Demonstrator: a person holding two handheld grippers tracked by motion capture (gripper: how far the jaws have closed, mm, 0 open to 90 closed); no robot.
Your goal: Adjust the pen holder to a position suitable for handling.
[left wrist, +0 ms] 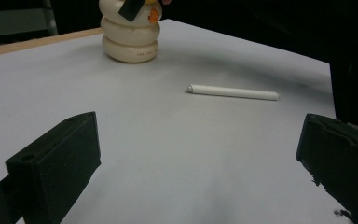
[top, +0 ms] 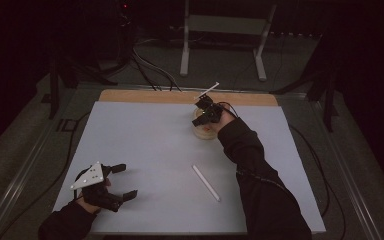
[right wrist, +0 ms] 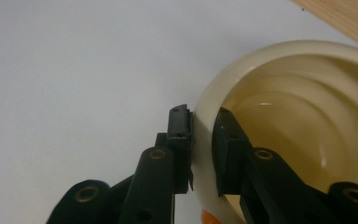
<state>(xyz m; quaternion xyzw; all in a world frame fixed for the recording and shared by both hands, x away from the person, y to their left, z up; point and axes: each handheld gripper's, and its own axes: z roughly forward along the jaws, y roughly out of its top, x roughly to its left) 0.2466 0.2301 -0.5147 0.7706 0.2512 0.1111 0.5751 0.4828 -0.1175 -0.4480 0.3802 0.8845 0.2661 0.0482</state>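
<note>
Cream ribbed plastic cup, bulging in stacked rings with a small orange mark on its side, stands upright and open-topped near the far edge of the worktop. Slim white cylindrical stick lies flat on the worktop, well apart from the cup, nearer the person.

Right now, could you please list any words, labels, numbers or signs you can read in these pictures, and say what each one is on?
None can be read.
Cream ribbed cup: a thin dark line of print on its lowest ring in the left gripper view, too small and blurred to read.
Same cup: an orange mark near its upper right edge, shape unclear.
White stick on the table: no marking visible.
</note>
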